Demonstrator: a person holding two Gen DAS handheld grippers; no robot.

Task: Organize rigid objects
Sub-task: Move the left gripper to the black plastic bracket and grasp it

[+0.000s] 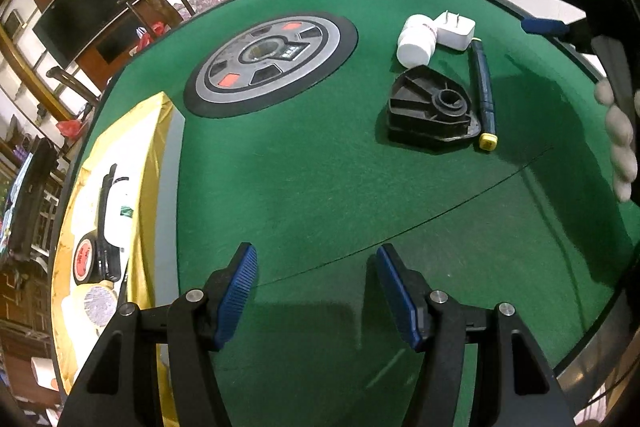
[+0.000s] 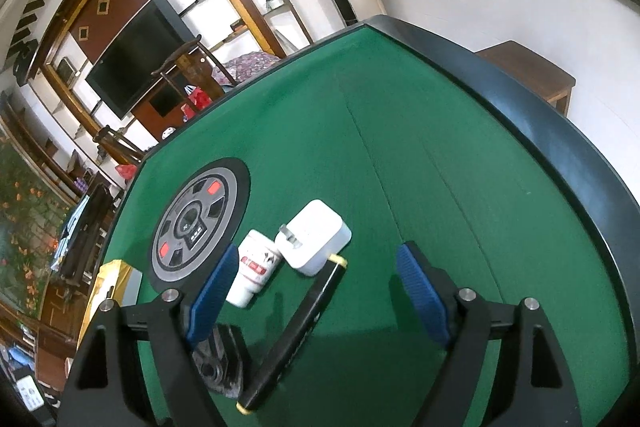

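On the green felt table [image 1: 320,167] lie a white bottle [image 1: 416,41] on its side, a white plug charger [image 1: 456,29], a dark blue pen with a yellow cap [image 1: 483,95] and a black triangular plastic part [image 1: 434,109], close together. My left gripper [image 1: 316,289] is open over bare felt, well short of them. My right gripper [image 2: 316,287] is open above the group, with the bottle [image 2: 256,269], the charger [image 2: 316,237] and the pen [image 2: 296,331] seen between its fingers; the black part [image 2: 218,363] sits behind its left finger. The right gripper [image 1: 532,5] also shows at the top right of the left wrist view.
A round grey and black panel [image 1: 272,59] is set into the table's centre. At the left edge stands a yellow-lined box [image 1: 104,247] holding a tape roll [image 1: 84,259] and other items. A gloved hand [image 1: 620,147] holds the right gripper. Chairs and shelves stand beyond the table.
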